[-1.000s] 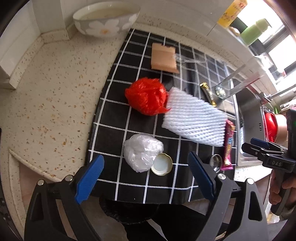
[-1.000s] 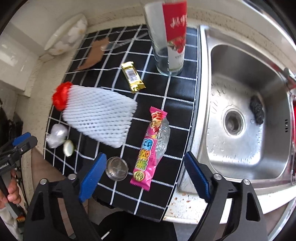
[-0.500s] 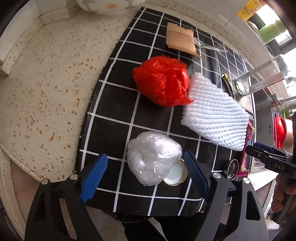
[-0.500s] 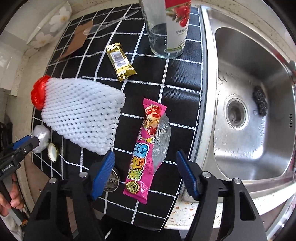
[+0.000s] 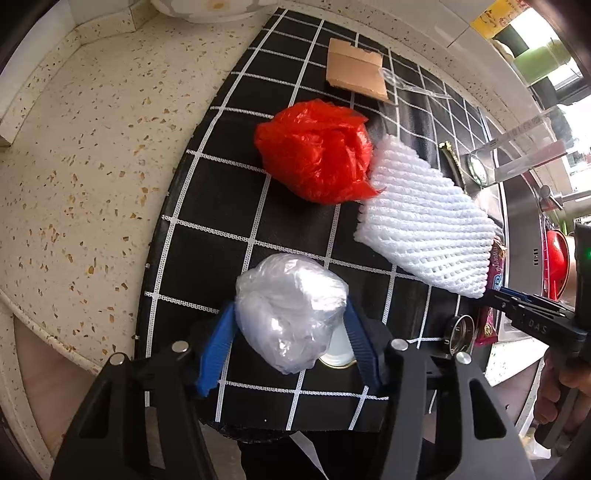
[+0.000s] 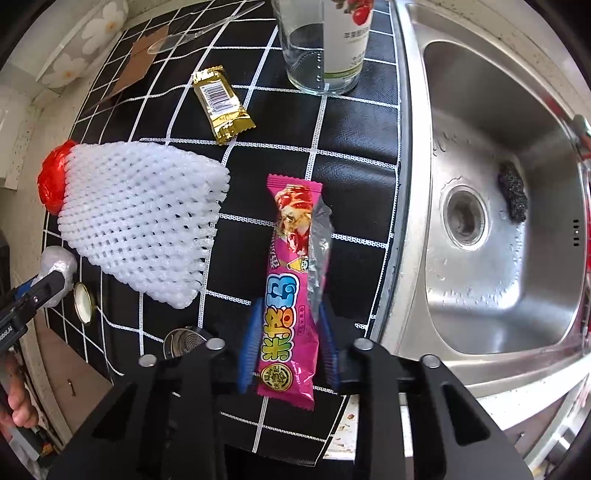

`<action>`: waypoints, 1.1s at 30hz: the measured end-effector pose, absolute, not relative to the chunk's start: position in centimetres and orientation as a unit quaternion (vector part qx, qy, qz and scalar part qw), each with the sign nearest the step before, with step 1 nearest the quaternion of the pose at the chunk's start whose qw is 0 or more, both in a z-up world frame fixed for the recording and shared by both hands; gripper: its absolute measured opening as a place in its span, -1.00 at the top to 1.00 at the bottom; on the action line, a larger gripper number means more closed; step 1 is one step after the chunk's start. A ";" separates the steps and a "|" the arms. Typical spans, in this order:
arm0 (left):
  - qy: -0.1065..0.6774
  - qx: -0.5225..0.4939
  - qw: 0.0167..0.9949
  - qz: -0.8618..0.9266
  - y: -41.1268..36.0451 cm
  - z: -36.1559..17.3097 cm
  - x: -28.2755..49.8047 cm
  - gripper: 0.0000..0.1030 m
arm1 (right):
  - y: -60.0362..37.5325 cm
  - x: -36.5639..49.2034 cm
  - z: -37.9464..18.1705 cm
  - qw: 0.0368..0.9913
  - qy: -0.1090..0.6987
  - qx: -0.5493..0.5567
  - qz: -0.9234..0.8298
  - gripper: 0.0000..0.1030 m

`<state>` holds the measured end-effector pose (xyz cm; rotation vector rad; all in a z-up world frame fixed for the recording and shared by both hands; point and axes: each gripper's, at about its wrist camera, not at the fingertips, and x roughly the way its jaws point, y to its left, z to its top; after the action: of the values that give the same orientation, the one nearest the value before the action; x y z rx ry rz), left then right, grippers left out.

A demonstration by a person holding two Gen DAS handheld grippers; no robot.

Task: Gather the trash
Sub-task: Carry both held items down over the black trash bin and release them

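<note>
My left gripper is shut on a crumpled clear plastic bag at the near edge of the black checked mat. A white jar lid lies just under it. My right gripper is shut on a pink snack wrapper lying on the mat next to the sink. On the mat lie also a red plastic bag, a white foam net, a gold wrapper, a piece of cardboard, a clear plastic spoon and a metal cap.
A glass bottle stands at the back of the mat. The steel sink with a dark scourer is to the right. A flowered bowl sits at the back left on the speckled counter.
Both grippers moved forward and down and closed: the left on the clear plastic bag, the right on the pink wrapper.
</note>
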<state>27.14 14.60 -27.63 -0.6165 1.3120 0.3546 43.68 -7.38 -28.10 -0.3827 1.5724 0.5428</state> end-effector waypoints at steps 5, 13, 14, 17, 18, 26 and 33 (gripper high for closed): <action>0.589 -0.277 0.742 0.163 14.0 -26.4 26.8 -0.10 | -8.3 43.7 -28.0 0.659 0.694 -0.158 0.244 0.64; 0.581 -0.276 0.749 0.157 12.9 -24.7 25.1 -0.10 | -9.1 43.5 -26.8 0.668 0.685 -0.142 0.253 0.65; 0.581 -0.276 0.749 0.157 12.8 -24.7 24.9 -0.10 | -9.0 43.3 -26.6 0.668 0.684 -0.143 0.255 0.65; 0.577 -0.277 0.753 0.155 12.7 -24.2 23.4 -0.10 | -9.3 42.2 -25.7 0.672 0.676 -0.143 0.265 0.65; 0.576 -0.276 0.754 0.154 12.7 -24.1 23.0 -0.10 | -9.4 41.9 -25.4 0.673 0.675 -0.142 0.267 0.65; 0.576 -0.282 0.755 0.135 12.1 -24.0 18.4 -0.10 | -10.1 36.5 -23.1 0.681 0.665 -0.135 0.276 0.65; 0.587 -0.272 0.755 0.108 10.8 -24.8 14.5 -0.10 | -10.2 31.1 -22.7 0.678 0.667 -0.128 0.282 0.65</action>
<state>14.48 10.79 -24.76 -0.5926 1.2793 0.2358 31.06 -10.22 -22.73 -0.2879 1.4990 0.6329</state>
